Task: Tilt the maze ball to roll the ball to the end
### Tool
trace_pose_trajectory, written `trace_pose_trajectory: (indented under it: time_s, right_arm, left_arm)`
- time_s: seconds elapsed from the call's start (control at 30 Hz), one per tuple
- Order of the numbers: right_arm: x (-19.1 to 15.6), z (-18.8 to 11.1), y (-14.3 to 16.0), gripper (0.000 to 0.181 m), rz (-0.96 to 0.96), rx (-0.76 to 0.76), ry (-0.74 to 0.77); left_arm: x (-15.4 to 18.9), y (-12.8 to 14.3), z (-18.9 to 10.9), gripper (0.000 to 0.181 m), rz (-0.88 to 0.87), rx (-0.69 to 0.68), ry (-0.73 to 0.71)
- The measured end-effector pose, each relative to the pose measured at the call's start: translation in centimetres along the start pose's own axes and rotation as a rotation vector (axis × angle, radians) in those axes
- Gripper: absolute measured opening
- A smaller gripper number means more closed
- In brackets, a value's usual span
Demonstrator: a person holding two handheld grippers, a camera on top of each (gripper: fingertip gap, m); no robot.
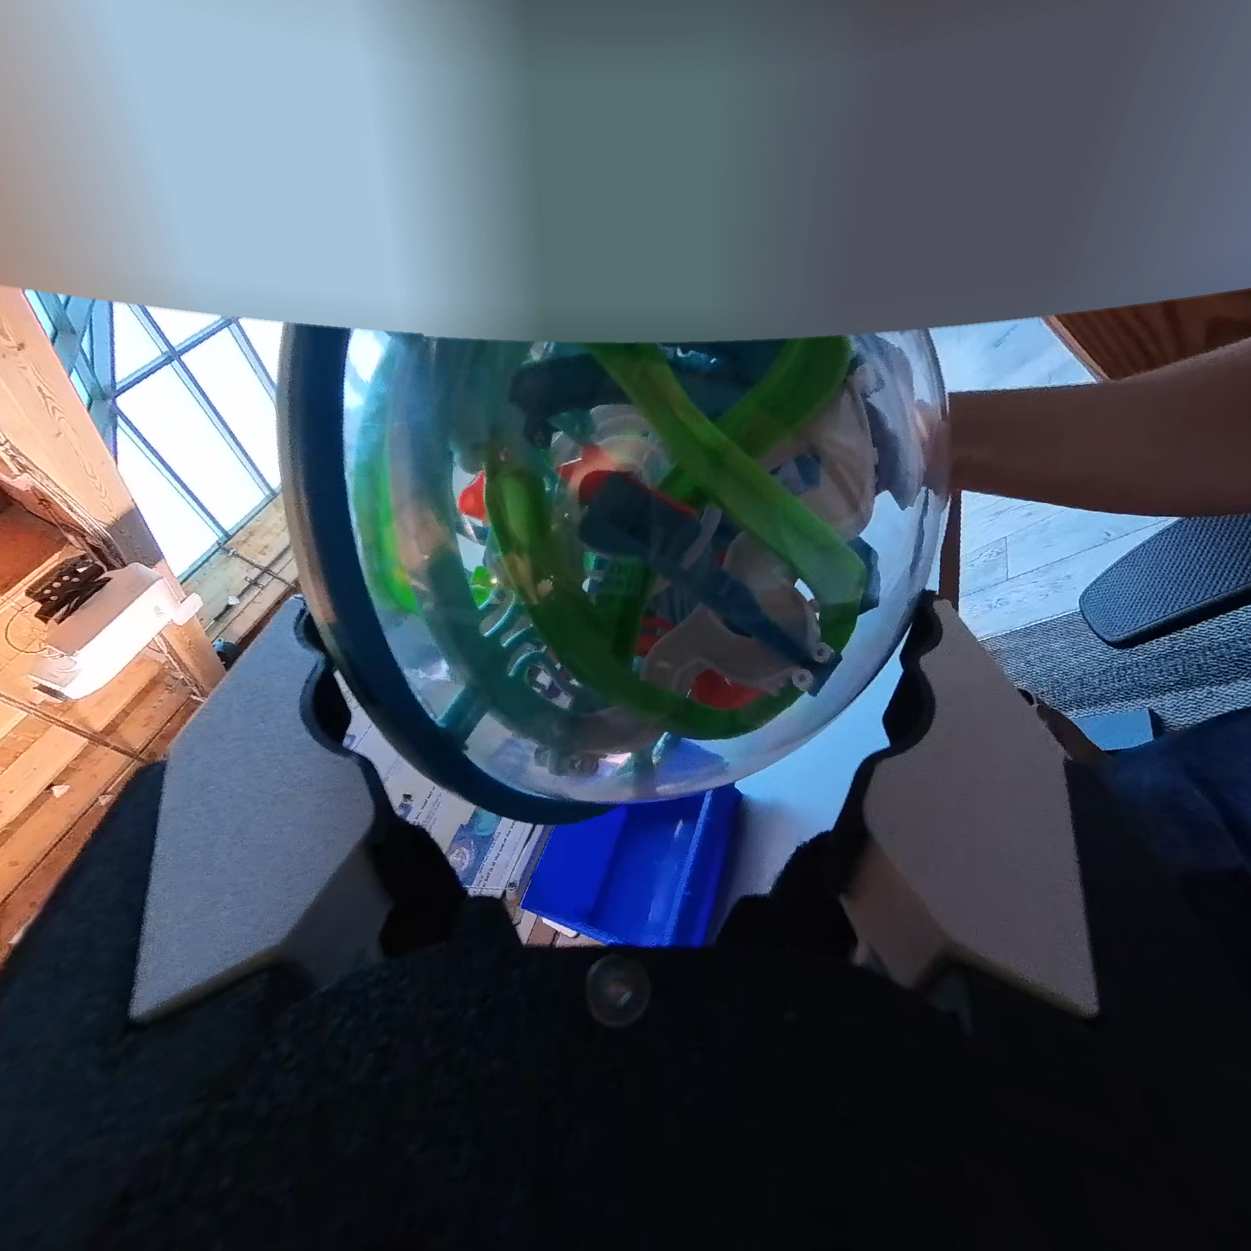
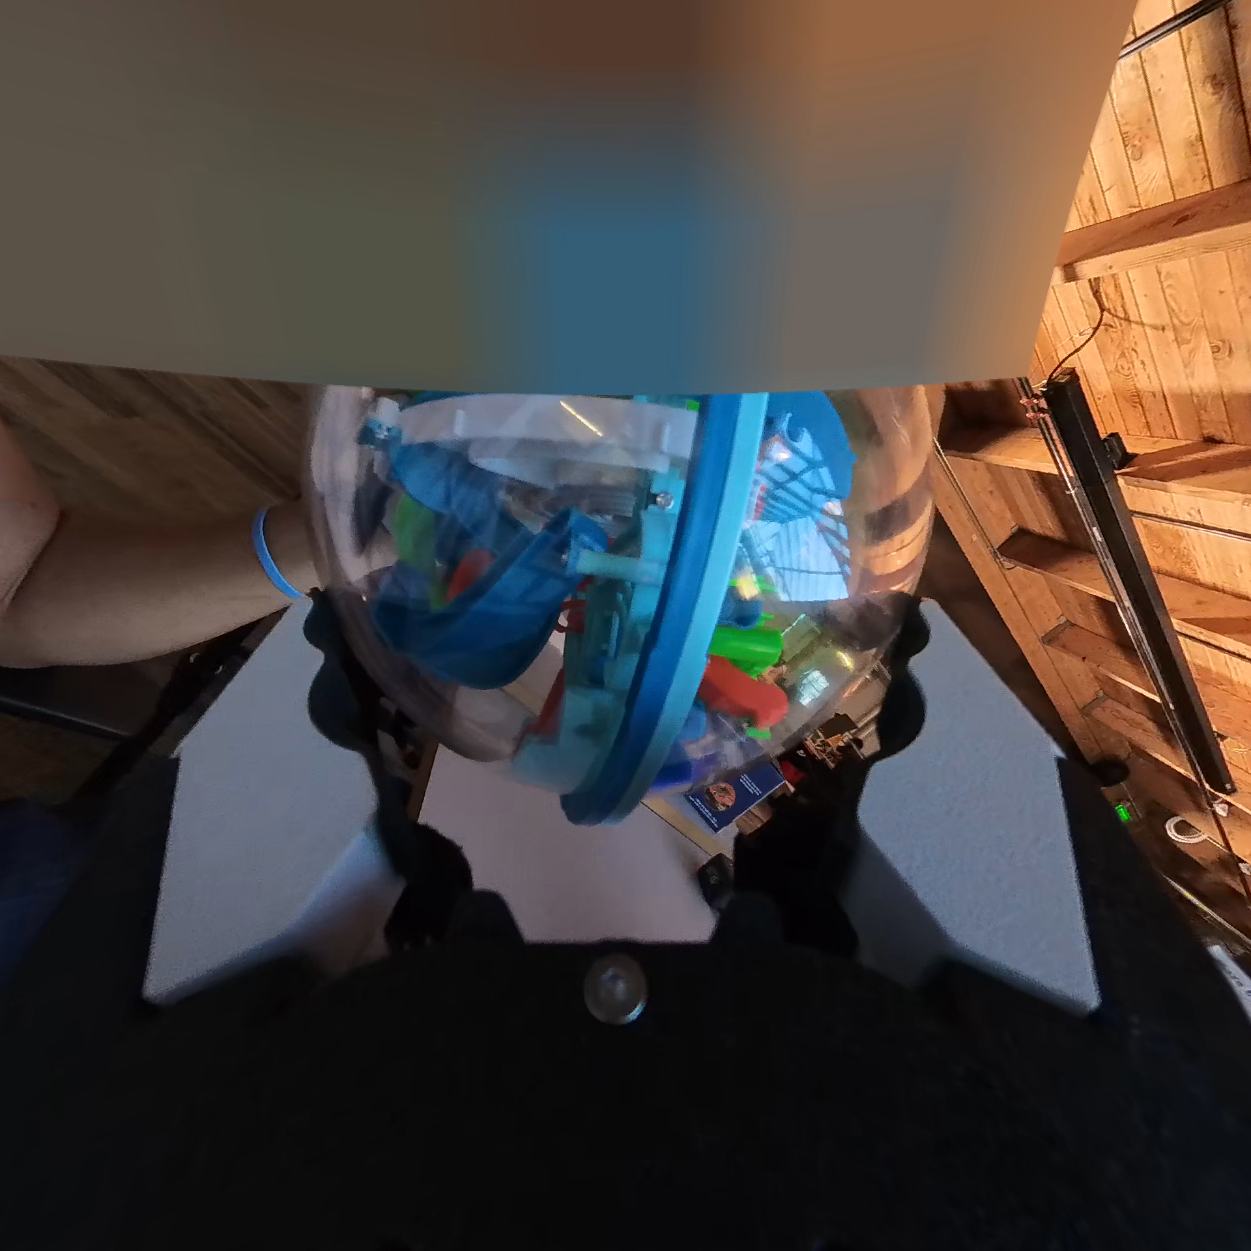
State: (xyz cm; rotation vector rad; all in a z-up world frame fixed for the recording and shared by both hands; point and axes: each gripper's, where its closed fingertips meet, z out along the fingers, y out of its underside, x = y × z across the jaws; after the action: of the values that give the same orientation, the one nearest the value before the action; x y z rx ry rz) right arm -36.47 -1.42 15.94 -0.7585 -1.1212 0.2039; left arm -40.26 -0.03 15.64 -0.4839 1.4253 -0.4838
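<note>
The maze ball [image 1: 609, 562] is a clear sphere with a dark blue equator ring and green, blue, red and white tracks inside. It is held up in the air between both grippers. My left gripper [image 1: 616, 650] clasps its lower half, with the black fingertips [image 1: 318, 670] pressed against both sides. In the right wrist view the maze ball [image 2: 609, 575] fills the centre, and my right gripper [image 2: 616, 670] clasps it the same way from the opposite side. The small ball inside cannot be made out. The top of the sphere is hidden by blur patches.
A blue bin [image 1: 643, 873] and printed sheets [image 1: 474, 832] lie on the white table [image 2: 541, 866] below. A person's forearm [image 1: 1083, 440] reaches in from the right, and one with a blue wristband [image 2: 135, 582] shows in the right wrist view. An office chair [image 1: 1164, 589] and wooden shelves [image 2: 1151, 541] stand around.
</note>
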Motion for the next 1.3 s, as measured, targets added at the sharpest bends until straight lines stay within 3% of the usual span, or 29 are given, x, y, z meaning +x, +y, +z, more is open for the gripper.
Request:
trace_pose_trajectory:
  time_s: [0.73,1.3]
  right_arm:
    - [0.0,-0.3,1.0,0.154,0.090,0.066,-0.043]
    - [0.5,1.0,7.3,0.154,0.413,0.148,-0.073]
  left_arm:
    - [0.3,-0.6,0.3,0.158,0.008,-0.046,-0.019]
    - [-0.7,4.6,1.1,0.158,-0.199,-0.256,0.022]
